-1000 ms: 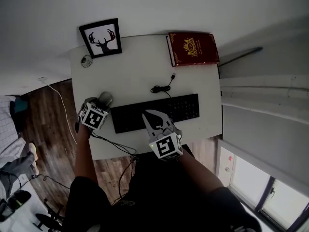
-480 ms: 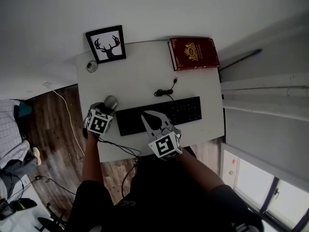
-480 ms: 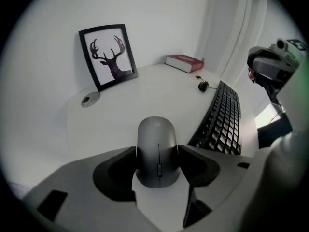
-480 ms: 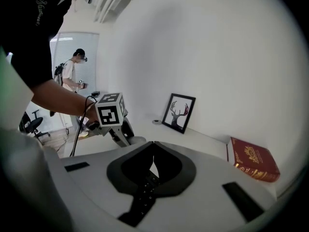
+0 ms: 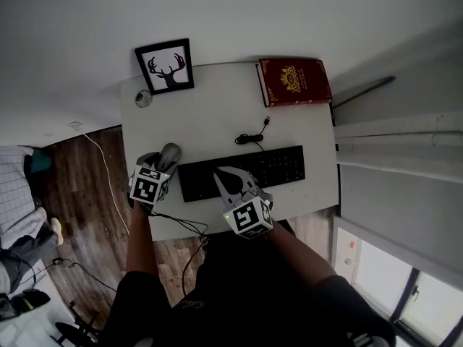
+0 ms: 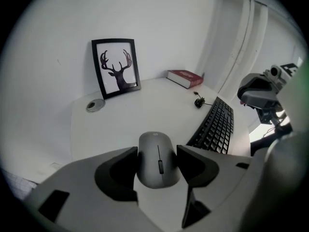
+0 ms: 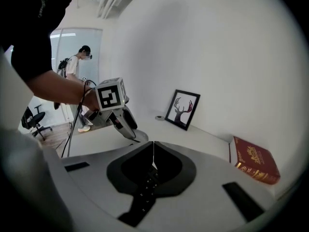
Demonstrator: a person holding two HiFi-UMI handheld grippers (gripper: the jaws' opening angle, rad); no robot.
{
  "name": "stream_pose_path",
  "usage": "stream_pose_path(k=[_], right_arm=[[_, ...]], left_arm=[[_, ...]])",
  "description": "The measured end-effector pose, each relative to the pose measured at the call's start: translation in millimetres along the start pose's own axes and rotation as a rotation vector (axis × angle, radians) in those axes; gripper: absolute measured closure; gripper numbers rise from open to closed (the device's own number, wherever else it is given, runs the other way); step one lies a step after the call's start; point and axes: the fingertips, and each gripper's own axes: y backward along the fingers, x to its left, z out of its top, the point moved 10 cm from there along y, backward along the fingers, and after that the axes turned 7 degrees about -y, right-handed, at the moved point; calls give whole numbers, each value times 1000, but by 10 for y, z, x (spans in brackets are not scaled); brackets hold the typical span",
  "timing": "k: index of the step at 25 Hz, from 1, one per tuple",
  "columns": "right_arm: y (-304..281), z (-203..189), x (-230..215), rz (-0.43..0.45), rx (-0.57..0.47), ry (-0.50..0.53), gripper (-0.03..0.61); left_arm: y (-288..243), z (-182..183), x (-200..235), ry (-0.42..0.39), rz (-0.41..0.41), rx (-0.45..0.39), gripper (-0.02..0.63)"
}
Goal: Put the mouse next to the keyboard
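Observation:
A grey mouse sits just off the left end of the black keyboard on the white table. My left gripper points steeply down at it. In the left gripper view the mouse lies between the two pads, which touch its sides. The jaws have just been closing on it. Whether it still rests on the table I cannot tell. My right gripper hovers over the keyboard's near edge, shut and empty. In its own view the right gripper shows keys beneath it.
A framed deer picture leans on the wall at the back left, with a small round disc beside it. A red book lies at the back right. A loose cable with a plug curls behind the keyboard. Cables hang off the table's front edge.
The left gripper has tipped and risen slightly around the mouse. The head view has shifted a little. The right gripper keeps its place over the keyboard.

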Motion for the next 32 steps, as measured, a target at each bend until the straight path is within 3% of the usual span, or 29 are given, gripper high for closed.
stream_pose_path(k=[9,10,11,16,20,23,28,29,31,32], right_arm=[[-77,-41,45,15,-1,11,557],[-86,-46,48,17,0,12,557],[-95,-59,52,20,2,13,557],[-100,-4,84,44,13,13,557],[-160,39,72,77,27,67,557],[-322,56,12,127,45,175,557],[-818,172,-104,273,164,455,554],[-927,186,-103,302,199,523,536],[-1134,187,-78,363,269,669,383],[-1227,184,-63,390,296,739,368]], left_arm=[[38,-5,17,27,10,-39,382],[70,5,40,39,28,-69,546],[97,16,63,50,39,-93,614],[134,56,72,11,76,-69,614],[188,-33,31,80,70,-90,614],[267,-153,-70,115,73,-103,614],[353,-342,-306,166,67,-119,614],[356,-375,-352,173,63,-120,614],[359,-424,-443,174,51,-121,614],[363,-440,-490,172,45,-122,614]])
